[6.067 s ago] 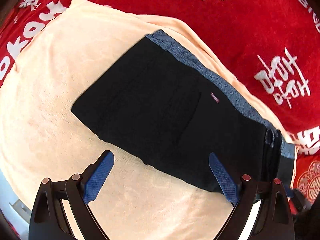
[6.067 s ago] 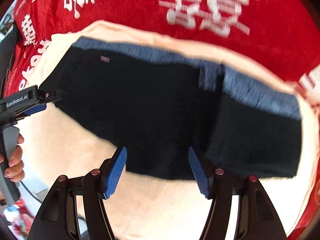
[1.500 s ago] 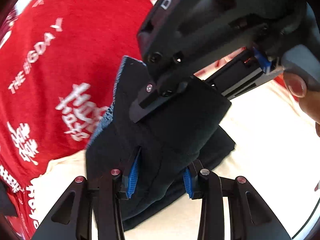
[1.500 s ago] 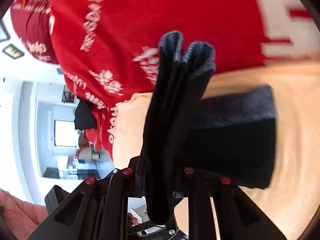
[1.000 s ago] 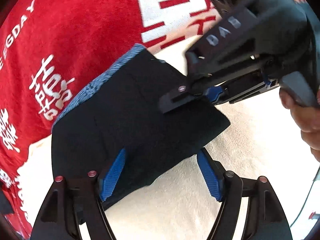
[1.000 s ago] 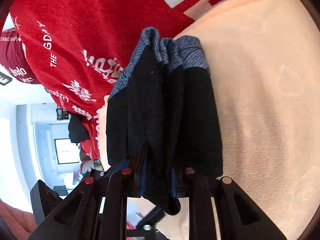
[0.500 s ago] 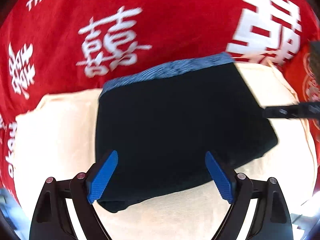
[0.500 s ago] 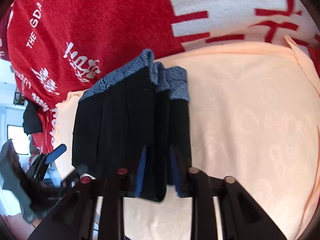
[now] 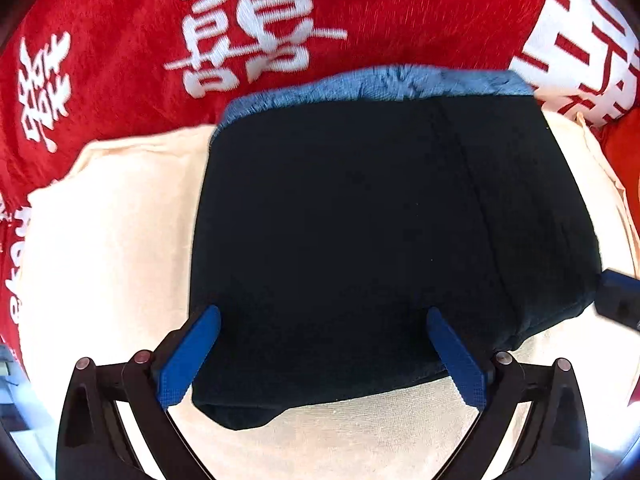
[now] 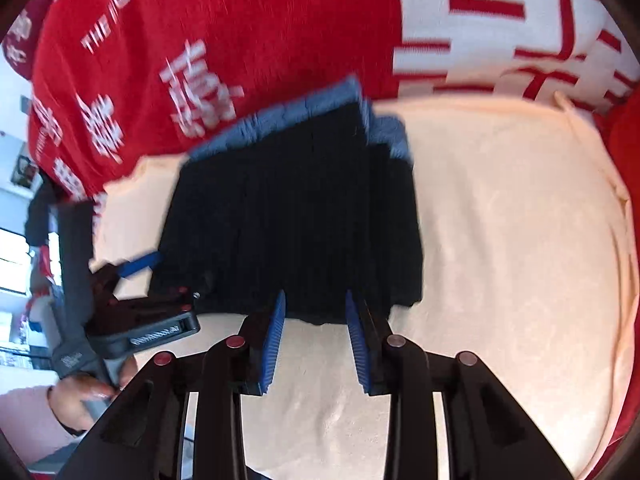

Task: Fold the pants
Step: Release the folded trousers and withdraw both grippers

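pants [image 9: 360,240]: 1, folded | left gripper [image 9: 320,320]: opening wide, empty | right gripper [image 10: 316,312]: part-open, empty

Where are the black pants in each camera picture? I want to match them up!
Left wrist view: the pants fill the middle, folded on the cream towel, blue waistband along the top.
Right wrist view: the pants lie left of centre, waistband at the upper edge.
Shared landmark: the red blanket with white characters behind the towel.
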A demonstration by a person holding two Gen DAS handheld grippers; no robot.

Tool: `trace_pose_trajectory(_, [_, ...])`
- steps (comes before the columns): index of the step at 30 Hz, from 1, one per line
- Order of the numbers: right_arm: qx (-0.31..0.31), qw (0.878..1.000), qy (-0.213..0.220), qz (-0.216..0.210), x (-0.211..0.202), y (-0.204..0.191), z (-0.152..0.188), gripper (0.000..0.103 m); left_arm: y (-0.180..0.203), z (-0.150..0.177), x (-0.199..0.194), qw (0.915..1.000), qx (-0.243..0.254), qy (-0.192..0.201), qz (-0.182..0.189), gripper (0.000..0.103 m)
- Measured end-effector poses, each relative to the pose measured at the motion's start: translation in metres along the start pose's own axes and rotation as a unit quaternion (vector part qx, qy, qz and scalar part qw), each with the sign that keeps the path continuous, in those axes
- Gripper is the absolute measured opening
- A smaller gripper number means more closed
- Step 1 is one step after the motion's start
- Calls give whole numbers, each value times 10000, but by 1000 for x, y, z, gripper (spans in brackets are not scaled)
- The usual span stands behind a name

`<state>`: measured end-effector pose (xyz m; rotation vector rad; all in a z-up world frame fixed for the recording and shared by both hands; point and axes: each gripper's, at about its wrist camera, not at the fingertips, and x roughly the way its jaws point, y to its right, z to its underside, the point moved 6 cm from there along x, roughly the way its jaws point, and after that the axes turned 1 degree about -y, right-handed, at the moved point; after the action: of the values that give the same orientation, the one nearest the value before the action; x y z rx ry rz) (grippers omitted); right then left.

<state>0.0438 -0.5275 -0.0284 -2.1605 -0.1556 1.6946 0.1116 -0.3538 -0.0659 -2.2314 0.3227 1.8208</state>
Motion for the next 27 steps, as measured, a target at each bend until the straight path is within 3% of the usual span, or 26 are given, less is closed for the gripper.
trace_pose_trajectory(4, [103, 9996, -181, 188, 16, 4, 0, 34, -1, -3, 11, 9996, -35, -262, 107, 103])
trace_pose_trajectory(9, [49, 9993, -219, 283, 17, -3, 3, 35, -4, -1, 12, 9998, -34, -84, 176, 103])
trace_pose_trajectory(12, [127, 9991, -249, 310, 13, -5, 10, 45, -3, 3, 12, 9998, -68, 44, 184, 103])
trace_pose_trajectory(14, [191, 9988, -263, 367, 11, -6, 15, 62, -4, 1, 12, 9997, -112, 65, 189, 103])
trace_pose_trajectory(17, [299, 9981, -278, 461, 10, -9, 25, 77, -4, -1, 11, 9999, -33, 18, 134, 103])
trace_pose_trajectory(22, [413, 9962, -316, 694, 7, -12, 45, 81, -7, -2, -6, 9999, 87, -82, -23, 103])
trace_pose_trajectory(27, [461, 9939, -209, 980, 5, -16, 54, 83, -17, 9, -21, 9996, 167, -240, 51, 103])
